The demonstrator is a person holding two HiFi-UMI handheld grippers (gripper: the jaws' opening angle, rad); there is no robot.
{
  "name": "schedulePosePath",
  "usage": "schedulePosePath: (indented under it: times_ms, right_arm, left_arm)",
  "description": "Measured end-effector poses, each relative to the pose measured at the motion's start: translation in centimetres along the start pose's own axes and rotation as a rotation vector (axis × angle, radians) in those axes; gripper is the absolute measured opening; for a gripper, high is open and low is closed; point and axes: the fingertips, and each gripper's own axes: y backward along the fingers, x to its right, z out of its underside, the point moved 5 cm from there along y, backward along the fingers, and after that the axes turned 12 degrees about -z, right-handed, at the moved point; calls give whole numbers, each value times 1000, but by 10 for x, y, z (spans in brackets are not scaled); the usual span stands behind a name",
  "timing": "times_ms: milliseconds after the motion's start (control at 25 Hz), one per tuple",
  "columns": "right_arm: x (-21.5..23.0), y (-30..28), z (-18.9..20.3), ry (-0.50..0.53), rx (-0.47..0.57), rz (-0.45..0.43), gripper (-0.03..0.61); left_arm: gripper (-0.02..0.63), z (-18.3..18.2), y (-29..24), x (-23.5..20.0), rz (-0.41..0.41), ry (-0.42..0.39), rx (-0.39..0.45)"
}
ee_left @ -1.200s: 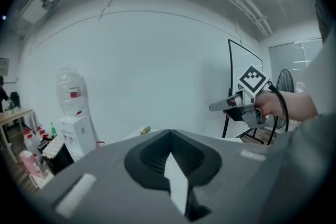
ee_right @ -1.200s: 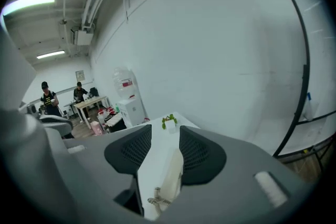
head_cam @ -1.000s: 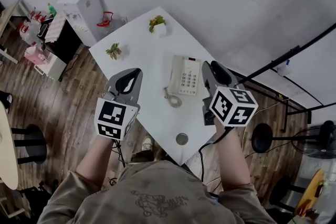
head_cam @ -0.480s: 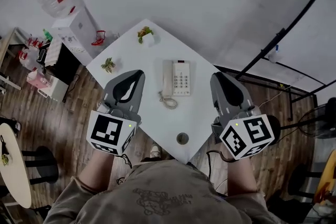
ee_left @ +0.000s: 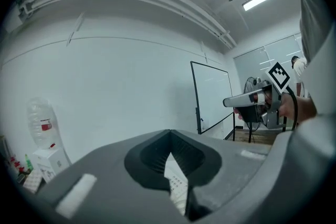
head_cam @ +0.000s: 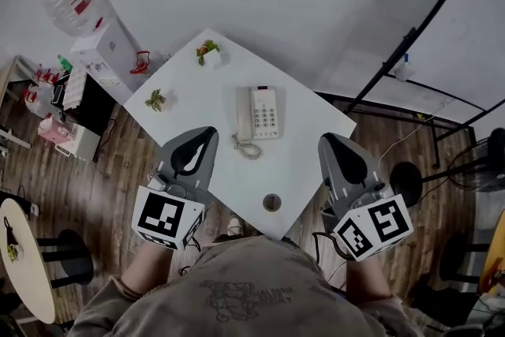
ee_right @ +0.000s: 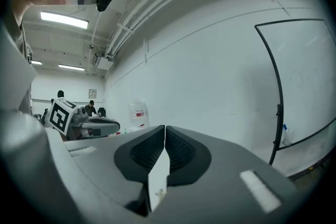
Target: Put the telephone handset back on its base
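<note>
The white telephone (head_cam: 263,112) stands in the middle of the white table (head_cam: 300,154). Its handset (head_cam: 241,116) lies along the base's left side, and the coiled cord (head_cam: 246,148) is curled in front. My left gripper (head_cam: 207,135) is shut and empty over the table's near left edge. Through the slit below its tips (ee_left: 169,136) the telephone's keypad (ee_left: 177,182) shows. My right gripper (head_cam: 328,142) is at the table's near right edge. Its jaws have just been closing and now stand shut (ee_right: 164,131) with nothing between them. Both grippers are well short of the telephone.
Two small potted plants (head_cam: 207,50) (head_cam: 155,99) stand near the table's far left edges, and a small round disc (head_cam: 271,202) sits near its front corner. A water dispenser (head_cam: 106,43) is at the back left, a black stand (head_cam: 410,51) at the right and a round side table (head_cam: 24,256) at the lower left.
Both grippers have drawn back from the telephone toward the person; the right one was beside the base a second ago. The telephone has not moved on the table.
</note>
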Motion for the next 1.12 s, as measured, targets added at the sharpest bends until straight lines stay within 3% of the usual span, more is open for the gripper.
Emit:
schedulePosePath:
  times_ms: [200, 1120]
  right_arm:
    - [0, 3, 3, -2, -14, -17, 31]
    - [-1, -7, 20, -9, -65, -73, 26]
  left_arm:
    - [2, 16, -4, 8, 9, 4, -30]
    - [0, 26, -7, 9, -5, 20, -58]
